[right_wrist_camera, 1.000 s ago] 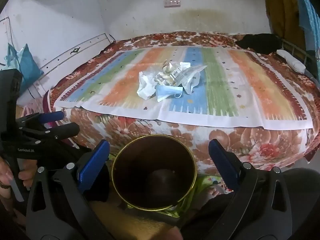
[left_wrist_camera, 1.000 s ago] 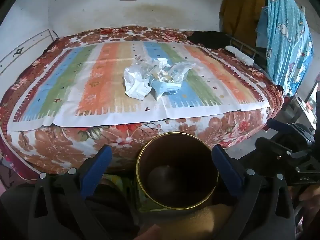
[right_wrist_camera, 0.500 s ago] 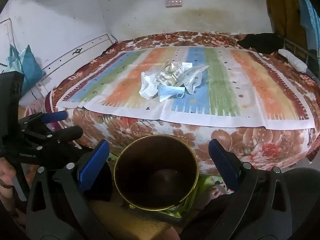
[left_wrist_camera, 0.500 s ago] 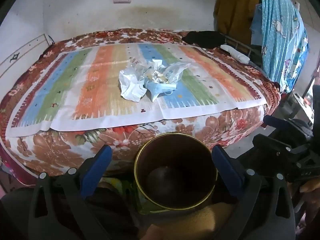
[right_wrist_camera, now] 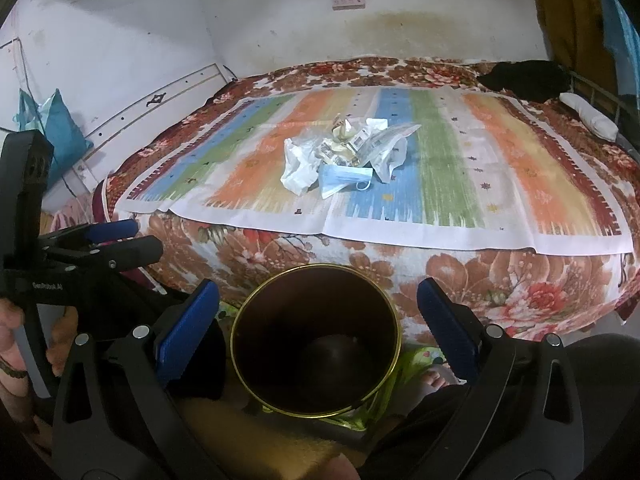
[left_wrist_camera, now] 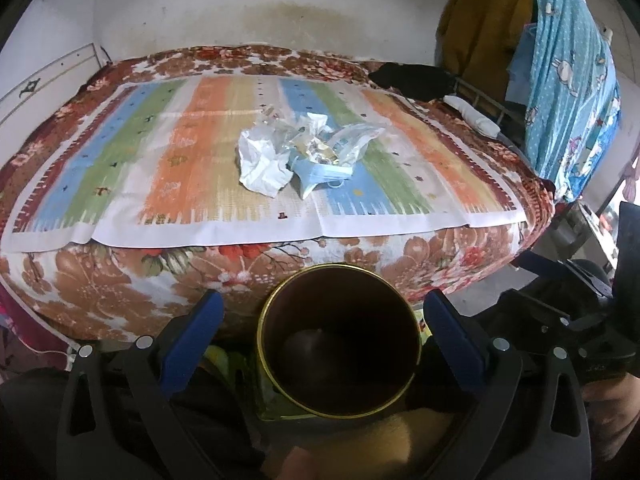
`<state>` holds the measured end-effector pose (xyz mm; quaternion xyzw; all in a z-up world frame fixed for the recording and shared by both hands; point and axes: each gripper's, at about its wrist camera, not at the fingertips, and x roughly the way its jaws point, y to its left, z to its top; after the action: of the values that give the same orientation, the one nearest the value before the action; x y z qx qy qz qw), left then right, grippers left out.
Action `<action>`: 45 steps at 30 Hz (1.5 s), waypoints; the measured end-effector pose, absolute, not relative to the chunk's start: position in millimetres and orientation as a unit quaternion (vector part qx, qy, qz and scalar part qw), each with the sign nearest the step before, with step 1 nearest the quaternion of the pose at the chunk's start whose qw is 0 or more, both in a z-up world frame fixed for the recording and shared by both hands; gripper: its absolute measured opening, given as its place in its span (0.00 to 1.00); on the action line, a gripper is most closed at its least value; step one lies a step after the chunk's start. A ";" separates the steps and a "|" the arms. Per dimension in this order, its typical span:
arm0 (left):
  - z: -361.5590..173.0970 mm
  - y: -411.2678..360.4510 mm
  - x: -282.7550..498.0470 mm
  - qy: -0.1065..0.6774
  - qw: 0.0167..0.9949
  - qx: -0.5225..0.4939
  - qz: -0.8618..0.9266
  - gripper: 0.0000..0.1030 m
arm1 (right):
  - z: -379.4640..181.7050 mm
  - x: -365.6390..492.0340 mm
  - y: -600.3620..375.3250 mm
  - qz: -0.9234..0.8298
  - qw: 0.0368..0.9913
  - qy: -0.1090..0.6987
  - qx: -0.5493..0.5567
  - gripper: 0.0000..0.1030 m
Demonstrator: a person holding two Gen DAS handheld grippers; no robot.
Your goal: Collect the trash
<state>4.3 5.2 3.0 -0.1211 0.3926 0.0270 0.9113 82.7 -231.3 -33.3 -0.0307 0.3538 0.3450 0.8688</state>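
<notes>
Trash [left_wrist_camera: 304, 156] lies in one pile on the striped mat [left_wrist_camera: 180, 168] of the bed; we count one blue mask [left_wrist_camera: 322, 174], one white paper [left_wrist_camera: 260, 164]. One bin [left_wrist_camera: 340, 344] stands below. Our left tool [left_wrist_camera: 322, 328] and right tool [right_wrist_camera: 318, 316] are both spread wide, grasping nothing.

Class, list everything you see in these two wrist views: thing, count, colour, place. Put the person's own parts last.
bin: one, dark with gold rim, open, on floor before the bed
crumpled paper: one, white, left of the trash pile
face mask: one, light blue, front of pile
clear wrappers: several, transparent, right of pile
striped cloth: one, multicoloured, over the bed
floral bedspread: one, brown-red, beneath the cloth
power strip: one, pink, on wall
left tongs: open, blue pads, above bin
right tongs: open, blue pads, above bin
</notes>
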 end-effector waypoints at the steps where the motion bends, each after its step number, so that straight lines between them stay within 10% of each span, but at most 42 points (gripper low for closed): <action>1: 2.1 6.2 4.4 0.395 0.910 -0.123 0.029 0.95 | -33.4 83.3 -230.8 0.345 0.868 0.355 -0.032 0.92; 45: 5.3 14.6 10.2 0.371 0.917 -0.147 0.022 0.94 | -29.5 106.2 -226.7 0.354 0.857 0.374 -0.010 0.91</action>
<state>10.2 14.6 5.3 -0.1465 0.3705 0.0215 0.9169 106.2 -226.7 -29.5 -0.0102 0.3735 0.3543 0.8572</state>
